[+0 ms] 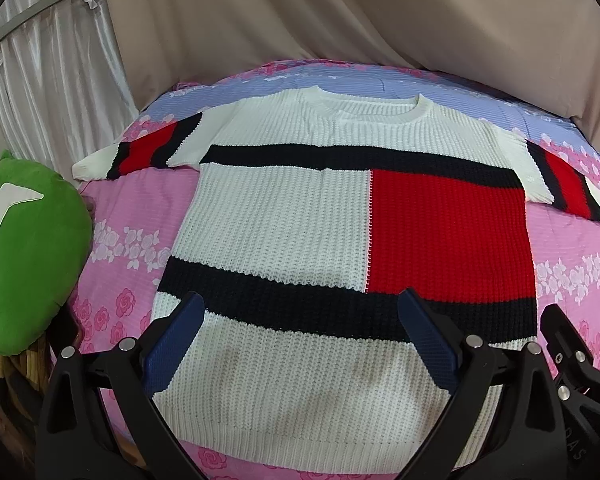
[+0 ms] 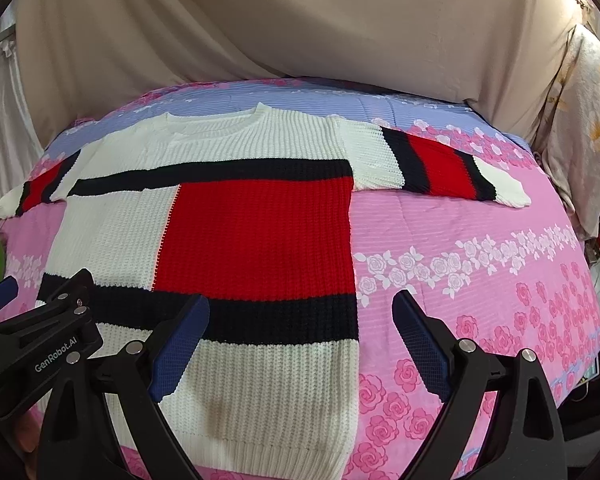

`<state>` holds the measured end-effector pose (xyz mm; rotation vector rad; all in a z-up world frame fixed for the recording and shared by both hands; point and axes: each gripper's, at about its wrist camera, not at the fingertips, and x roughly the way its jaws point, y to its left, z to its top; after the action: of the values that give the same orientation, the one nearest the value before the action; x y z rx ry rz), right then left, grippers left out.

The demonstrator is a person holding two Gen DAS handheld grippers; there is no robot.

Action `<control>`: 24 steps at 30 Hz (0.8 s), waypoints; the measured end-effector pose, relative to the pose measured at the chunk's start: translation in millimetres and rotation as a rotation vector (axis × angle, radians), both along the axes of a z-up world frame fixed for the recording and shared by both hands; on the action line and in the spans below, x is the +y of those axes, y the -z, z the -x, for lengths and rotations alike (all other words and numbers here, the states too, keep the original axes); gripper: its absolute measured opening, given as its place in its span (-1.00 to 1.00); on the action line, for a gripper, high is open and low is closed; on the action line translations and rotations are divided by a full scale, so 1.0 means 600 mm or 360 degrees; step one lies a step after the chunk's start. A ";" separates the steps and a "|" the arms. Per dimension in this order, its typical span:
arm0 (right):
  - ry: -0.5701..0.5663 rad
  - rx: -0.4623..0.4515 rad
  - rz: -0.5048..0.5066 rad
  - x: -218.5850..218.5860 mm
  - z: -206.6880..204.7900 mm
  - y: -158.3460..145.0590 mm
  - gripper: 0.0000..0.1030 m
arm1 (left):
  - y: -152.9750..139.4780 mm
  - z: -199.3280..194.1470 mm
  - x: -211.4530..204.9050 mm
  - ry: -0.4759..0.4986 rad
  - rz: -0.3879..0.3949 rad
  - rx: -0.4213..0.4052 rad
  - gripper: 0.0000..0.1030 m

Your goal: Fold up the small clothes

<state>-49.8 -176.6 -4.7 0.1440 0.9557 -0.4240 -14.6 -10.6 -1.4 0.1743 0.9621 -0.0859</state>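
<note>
The sweater [image 1: 340,216] lies flat on the bed [image 2: 480,248] (neckline at twelve o'clock); left gripper [image 1: 300,300] and right gripper [image 2: 300,304] hover spread wide, empty.

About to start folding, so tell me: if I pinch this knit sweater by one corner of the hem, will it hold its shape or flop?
The sweater will probably flop: it's a chunky, soft knit lying flat. Its sleeves would likely trail and drag.
</note>
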 end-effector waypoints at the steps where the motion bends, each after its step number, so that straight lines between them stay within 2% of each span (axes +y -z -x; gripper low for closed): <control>1: -0.0002 0.0000 -0.0001 0.000 -0.001 0.000 0.76 | 0.000 0.000 0.000 0.0002 0.0000 0.0001 0.85; 24: -0.0007 0.0006 -0.0004 0.001 -0.003 0.004 0.76 | 0.004 -0.003 -0.015 0.0021 -0.0019 0.0000 0.85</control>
<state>-48.1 -176.2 -7.1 0.1432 0.9599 -0.4191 -12.7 -19.9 -3.6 0.1913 0.9617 -0.0922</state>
